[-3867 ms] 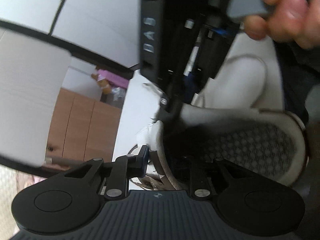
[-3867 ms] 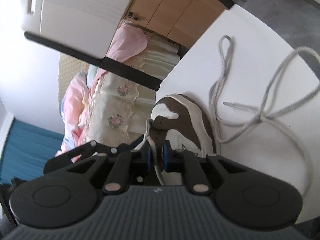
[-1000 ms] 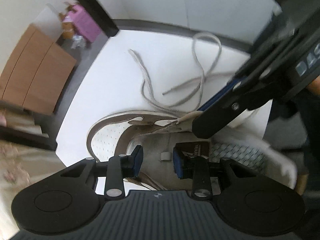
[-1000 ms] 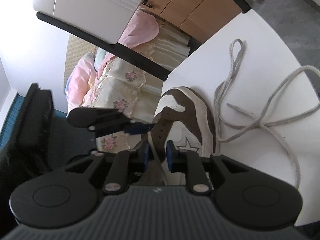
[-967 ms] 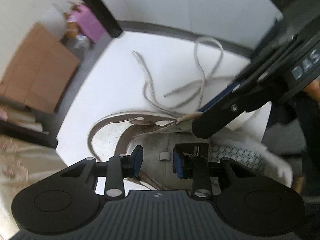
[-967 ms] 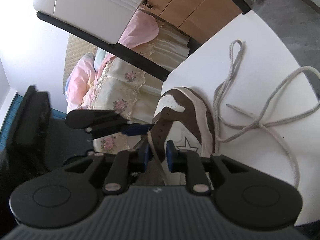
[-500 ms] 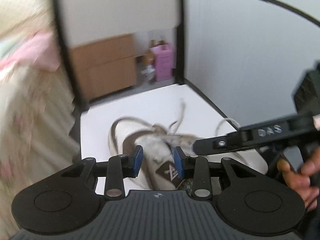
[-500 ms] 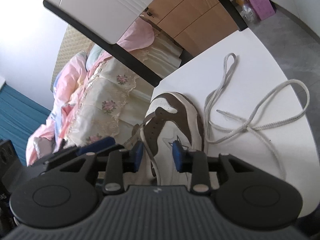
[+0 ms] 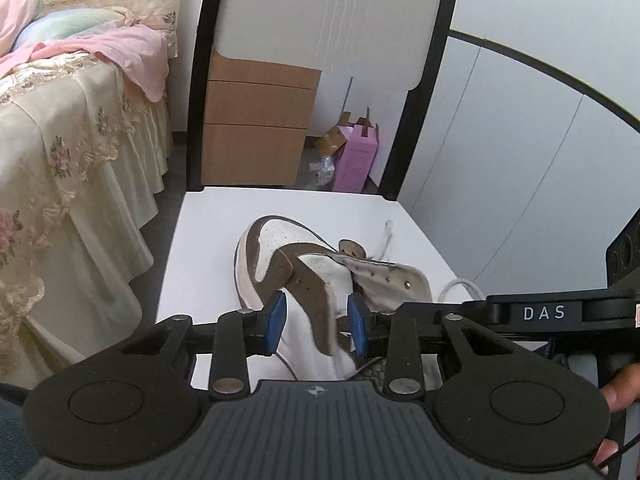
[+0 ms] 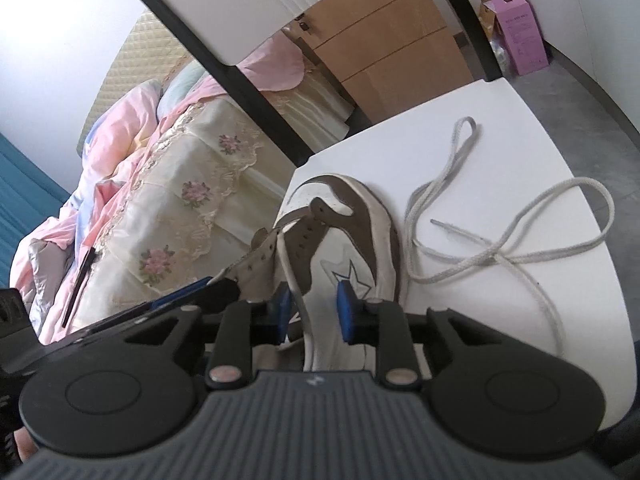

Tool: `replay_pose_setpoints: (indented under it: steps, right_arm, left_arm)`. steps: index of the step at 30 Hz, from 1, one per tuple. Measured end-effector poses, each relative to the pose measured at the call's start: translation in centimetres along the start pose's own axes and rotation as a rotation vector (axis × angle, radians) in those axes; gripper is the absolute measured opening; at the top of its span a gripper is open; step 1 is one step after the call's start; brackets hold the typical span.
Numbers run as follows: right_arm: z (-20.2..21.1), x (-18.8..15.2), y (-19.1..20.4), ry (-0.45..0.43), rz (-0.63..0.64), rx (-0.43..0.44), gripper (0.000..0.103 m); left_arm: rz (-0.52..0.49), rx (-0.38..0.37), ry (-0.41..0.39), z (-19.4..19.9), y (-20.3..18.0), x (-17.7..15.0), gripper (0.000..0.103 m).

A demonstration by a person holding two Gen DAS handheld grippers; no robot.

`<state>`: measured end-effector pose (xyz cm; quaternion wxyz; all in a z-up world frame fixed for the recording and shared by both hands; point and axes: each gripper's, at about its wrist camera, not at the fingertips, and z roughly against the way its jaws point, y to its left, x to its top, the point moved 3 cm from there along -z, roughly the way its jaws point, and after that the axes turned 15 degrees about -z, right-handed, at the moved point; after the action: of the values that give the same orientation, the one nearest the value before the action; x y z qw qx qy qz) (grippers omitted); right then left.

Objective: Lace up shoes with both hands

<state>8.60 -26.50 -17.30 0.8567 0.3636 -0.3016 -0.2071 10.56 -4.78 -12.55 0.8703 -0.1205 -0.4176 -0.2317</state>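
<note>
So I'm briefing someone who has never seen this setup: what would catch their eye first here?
Probably the brown and white shoe at the near edge of the white table, its eyelets empty. To its right a loose grey lace sprawls in loops on the table. Both grippers, left gripper and right gripper, are open at the shoe, and a bed with pink covers fills the background.
</note>
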Motion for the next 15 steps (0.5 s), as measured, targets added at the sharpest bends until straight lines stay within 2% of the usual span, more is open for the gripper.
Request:
replay_pose_setpoints:
  steps: [5,8,15]
  right_arm:
    - [-0.4,-0.7,0.7,0.01,0.038,0.007,0.021]
    - [-0.6,-0.7,0.7,0.012,0.037,0.013,0.021]
    - [-1.1,-0.6,1.0,-0.012,0.049,0.011,0.021]
  left_arm:
    - [0.001,0.019,0.005,-0.5,0.3,-0.2,0.033]
    - [0.0,0.032,0.008,-0.8,0.4,-0.3,0.019]
    - [0.0,0.063,0.017,-1.5,0.8,-0.6,0.012]
